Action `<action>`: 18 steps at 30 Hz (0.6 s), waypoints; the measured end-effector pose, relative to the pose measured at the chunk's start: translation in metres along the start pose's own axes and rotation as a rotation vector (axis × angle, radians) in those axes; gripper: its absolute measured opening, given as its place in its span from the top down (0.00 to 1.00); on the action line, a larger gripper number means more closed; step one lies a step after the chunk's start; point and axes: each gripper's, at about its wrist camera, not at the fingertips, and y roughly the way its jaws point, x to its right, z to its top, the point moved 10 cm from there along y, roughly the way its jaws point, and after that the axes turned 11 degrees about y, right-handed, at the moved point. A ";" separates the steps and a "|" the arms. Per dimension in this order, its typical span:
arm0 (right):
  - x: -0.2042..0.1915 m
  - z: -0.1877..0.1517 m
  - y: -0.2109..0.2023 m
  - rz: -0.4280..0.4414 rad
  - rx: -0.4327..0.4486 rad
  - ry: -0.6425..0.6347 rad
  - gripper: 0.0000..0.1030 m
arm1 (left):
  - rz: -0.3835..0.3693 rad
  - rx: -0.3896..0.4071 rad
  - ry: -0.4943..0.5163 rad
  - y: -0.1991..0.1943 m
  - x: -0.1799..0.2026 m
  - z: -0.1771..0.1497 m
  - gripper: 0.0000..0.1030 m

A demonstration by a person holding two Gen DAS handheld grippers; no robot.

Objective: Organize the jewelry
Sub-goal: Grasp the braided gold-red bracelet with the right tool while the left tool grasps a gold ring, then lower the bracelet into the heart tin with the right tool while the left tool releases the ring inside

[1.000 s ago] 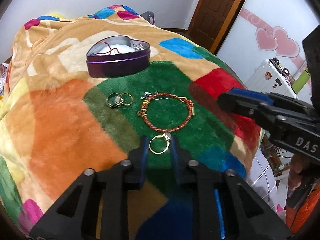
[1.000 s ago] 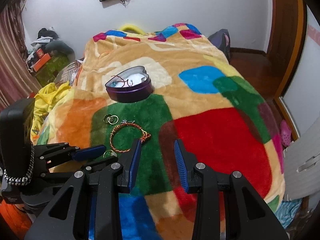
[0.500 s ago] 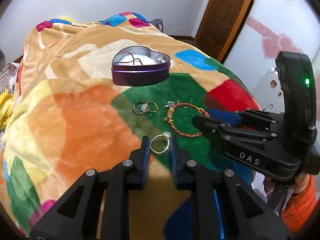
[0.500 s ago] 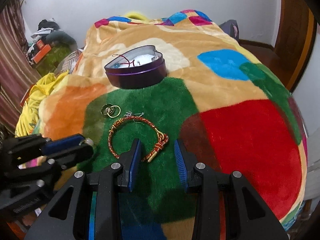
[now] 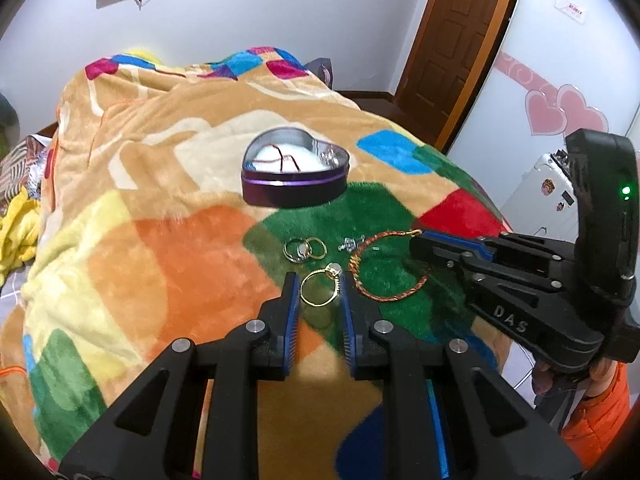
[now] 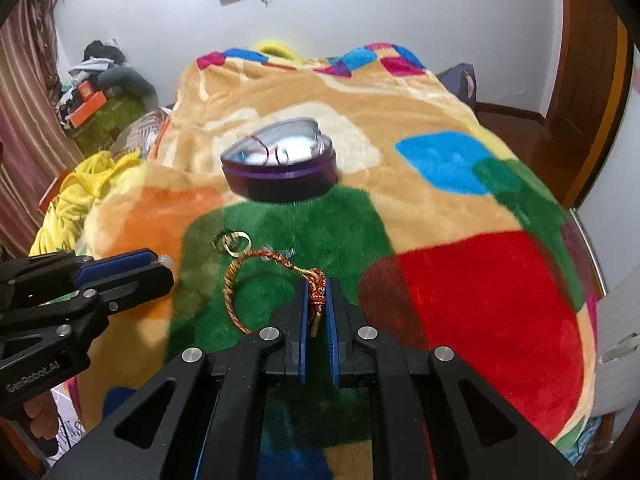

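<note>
Bracelet (image 6: 256, 280) | right hand-held gripper (image 6: 317, 300) pinches its clasp | left hand-held gripper (image 5: 319, 292) pinches gold ring (image 5: 318, 288) | lift both slowly toward heart tin (image 5: 294, 190)

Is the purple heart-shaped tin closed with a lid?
No, the purple heart-shaped tin stands open, showing white padding and a red cord inside.

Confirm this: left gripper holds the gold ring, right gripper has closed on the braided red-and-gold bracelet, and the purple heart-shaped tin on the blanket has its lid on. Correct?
Not quite. The purple heart-shaped tin has no lid on: the left wrist view shows its white lining and a red cord inside. The rest stands: the left gripper holds the gold ring, and the right gripper has closed on the braided red-and-gold bracelet.
</note>
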 end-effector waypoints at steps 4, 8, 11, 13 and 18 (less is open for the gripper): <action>-0.006 0.012 -0.011 0.008 0.040 -0.005 0.93 | 0.011 0.023 -0.005 -0.008 -0.004 0.006 0.82; -0.012 0.025 -0.022 0.018 0.080 -0.011 0.93 | 0.020 0.044 -0.008 -0.014 -0.008 0.014 0.82; -0.016 0.034 -0.025 0.025 0.102 -0.013 0.93 | 0.026 0.058 -0.009 -0.016 -0.011 0.020 0.82; -0.018 0.039 -0.028 0.030 0.115 -0.013 0.93 | 0.030 0.068 -0.009 -0.017 -0.014 0.025 0.82; -0.023 0.054 -0.032 0.040 0.147 -0.020 0.93 | 0.042 0.095 -0.011 -0.020 -0.022 0.038 0.82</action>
